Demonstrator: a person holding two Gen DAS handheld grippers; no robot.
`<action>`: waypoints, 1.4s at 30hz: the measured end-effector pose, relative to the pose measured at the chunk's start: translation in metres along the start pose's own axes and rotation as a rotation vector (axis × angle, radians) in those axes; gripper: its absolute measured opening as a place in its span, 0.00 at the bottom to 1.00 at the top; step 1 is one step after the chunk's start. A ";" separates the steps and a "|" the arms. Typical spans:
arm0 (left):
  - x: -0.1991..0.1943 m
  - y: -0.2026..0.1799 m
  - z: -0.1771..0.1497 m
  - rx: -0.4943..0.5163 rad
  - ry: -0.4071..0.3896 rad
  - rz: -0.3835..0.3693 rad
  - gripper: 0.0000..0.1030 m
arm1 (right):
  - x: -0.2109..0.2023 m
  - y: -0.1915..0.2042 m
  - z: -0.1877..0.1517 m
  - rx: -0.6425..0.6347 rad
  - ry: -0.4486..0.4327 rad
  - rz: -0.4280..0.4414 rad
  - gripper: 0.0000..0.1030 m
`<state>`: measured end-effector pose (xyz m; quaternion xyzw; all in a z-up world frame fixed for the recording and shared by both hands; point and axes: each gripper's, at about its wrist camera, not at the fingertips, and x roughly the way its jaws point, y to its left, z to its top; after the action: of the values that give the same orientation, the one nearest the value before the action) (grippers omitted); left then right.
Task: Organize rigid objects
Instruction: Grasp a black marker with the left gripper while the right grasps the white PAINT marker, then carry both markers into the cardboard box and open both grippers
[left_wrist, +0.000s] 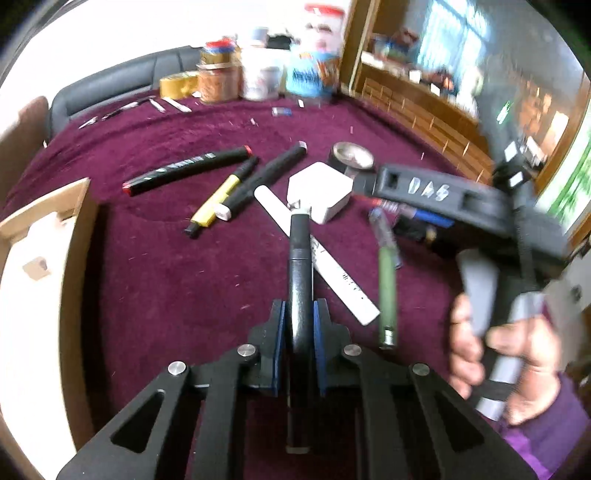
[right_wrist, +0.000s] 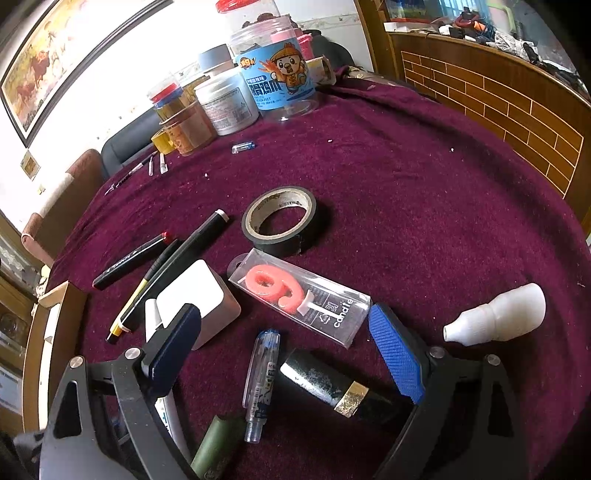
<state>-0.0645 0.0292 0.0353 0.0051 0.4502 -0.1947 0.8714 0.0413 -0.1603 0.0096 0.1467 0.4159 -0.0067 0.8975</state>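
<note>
Left gripper (left_wrist: 299, 332) tilted downward, jaws clamped on dark marker (left_wrist: 300, 273) — pads pressing both sides. Right gripper (right_wrist: 288, 347) also angled down, jaws spread wide, nothing between pads. Person's hand (left_wrist: 513, 354) wrapped round right gripper's grey handle — purple sleeve at wrist.
</note>
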 end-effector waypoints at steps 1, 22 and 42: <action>-0.011 0.003 -0.001 -0.022 -0.019 -0.021 0.11 | 0.000 0.000 0.000 0.001 -0.001 0.000 0.90; -0.135 0.098 -0.055 -0.326 -0.265 -0.155 0.11 | -0.042 0.057 -0.017 -0.251 0.118 0.136 0.89; -0.163 0.154 -0.070 -0.430 -0.308 -0.155 0.11 | -0.014 0.099 -0.039 -0.294 0.189 0.116 0.11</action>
<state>-0.1511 0.2386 0.0958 -0.2442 0.3426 -0.1595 0.8931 0.0164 -0.0564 0.0215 0.0377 0.4859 0.1196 0.8650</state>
